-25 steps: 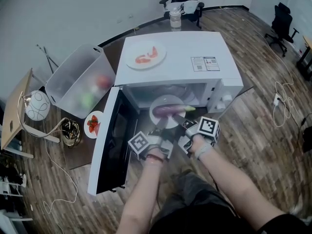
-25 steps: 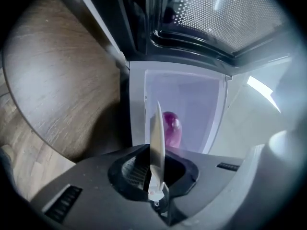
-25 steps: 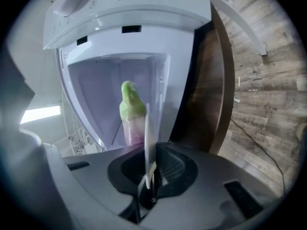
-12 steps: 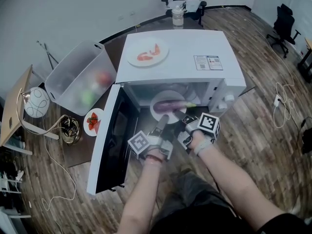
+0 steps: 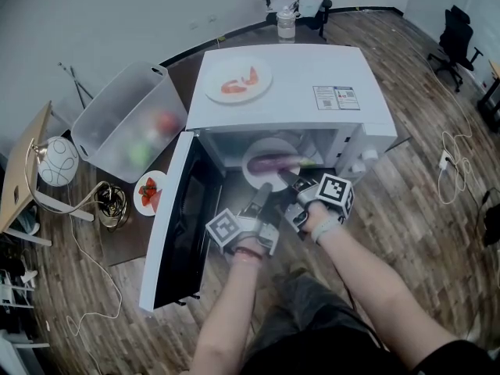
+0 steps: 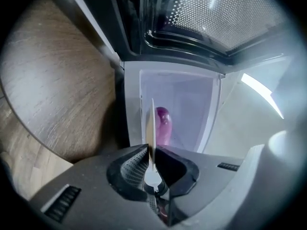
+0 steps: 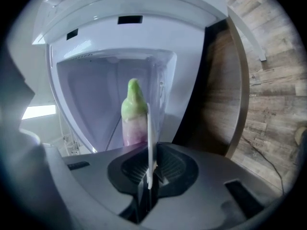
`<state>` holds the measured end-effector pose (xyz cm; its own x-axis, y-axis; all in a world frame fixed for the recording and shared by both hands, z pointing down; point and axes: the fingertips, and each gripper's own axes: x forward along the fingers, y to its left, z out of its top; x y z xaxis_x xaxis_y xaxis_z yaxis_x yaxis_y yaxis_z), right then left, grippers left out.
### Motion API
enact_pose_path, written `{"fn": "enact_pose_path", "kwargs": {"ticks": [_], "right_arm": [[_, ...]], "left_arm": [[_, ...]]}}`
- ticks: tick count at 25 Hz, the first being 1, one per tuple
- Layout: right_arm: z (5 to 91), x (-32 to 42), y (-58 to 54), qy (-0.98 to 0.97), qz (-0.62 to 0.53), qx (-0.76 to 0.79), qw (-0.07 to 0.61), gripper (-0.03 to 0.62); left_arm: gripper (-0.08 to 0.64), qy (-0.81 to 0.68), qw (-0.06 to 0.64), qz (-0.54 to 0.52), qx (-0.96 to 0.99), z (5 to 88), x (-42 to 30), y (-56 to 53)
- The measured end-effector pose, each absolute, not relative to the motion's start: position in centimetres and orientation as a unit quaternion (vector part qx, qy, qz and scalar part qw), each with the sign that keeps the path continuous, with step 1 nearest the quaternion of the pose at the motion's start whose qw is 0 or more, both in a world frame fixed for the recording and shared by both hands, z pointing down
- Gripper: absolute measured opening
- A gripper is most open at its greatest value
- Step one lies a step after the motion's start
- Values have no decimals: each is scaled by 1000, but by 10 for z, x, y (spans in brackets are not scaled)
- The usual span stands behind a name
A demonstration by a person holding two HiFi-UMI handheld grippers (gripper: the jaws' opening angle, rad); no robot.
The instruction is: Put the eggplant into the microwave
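Note:
A purple eggplant (image 5: pixel 273 162) with a green stem lies on a white plate (image 5: pixel 264 147) in the mouth of the open white microwave (image 5: pixel 289 92). My left gripper (image 5: pixel 264 191) is at the plate's near rim, its jaws closing with the rim (image 6: pixel 152 123) edge-on between the pads. My right gripper (image 5: pixel 296 183) is shut on the same rim (image 7: pixel 148 128) a little to the right. The left gripper view looks past the rim at the eggplant's purple end (image 6: pixel 162 123). The stem end (image 7: pixel 134 102) faces the right gripper view.
The microwave's door (image 5: pixel 176 225) hangs open to the left of my left arm. On the microwave's top sits a plate of shrimp (image 5: pixel 237 80). A clear bin (image 5: pixel 129 123) and a small dish of strawberries (image 5: pixel 148 195) stand at the left, with a bottle (image 5: pixel 286 23) behind.
The plate with the eggplant sits slightly deeper in the microwave's opening than a second ago. Both grippers stay at its near rim.

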<state>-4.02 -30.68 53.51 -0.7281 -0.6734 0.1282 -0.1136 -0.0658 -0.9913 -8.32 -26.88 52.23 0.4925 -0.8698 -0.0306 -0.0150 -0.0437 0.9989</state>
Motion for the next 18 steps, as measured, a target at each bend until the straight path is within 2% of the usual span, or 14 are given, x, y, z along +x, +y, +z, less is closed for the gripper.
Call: {"fn": "enact_pose_path", "kwargs": {"ticks": [1,2,7,12,17,18], "right_arm": [[534,-41,-307,654,-664,-299,207,28],[532,-43,-306,659,-663,-293,202,66],[529,-46,-300,685,-654,-274,168,103],[529,-51,-285,697,-654,-257,141,103],[530,-52,-277,684,-668,-253,145,101],[530,-51,-276,678,-673,-254,151,35]], "left_arm": [[34,-354,596,-363,623,523,-84,-269],[25,-354,598,-367,618,524,-85,-269],[21,-353,601,-376,610,524,-87,-270],[25,-355,602,-379,606,523,-89,-274],[25,-358,608,-380,598,525,-91,-277],[23,-358,609,-380,597,525,-91,-278]]}}
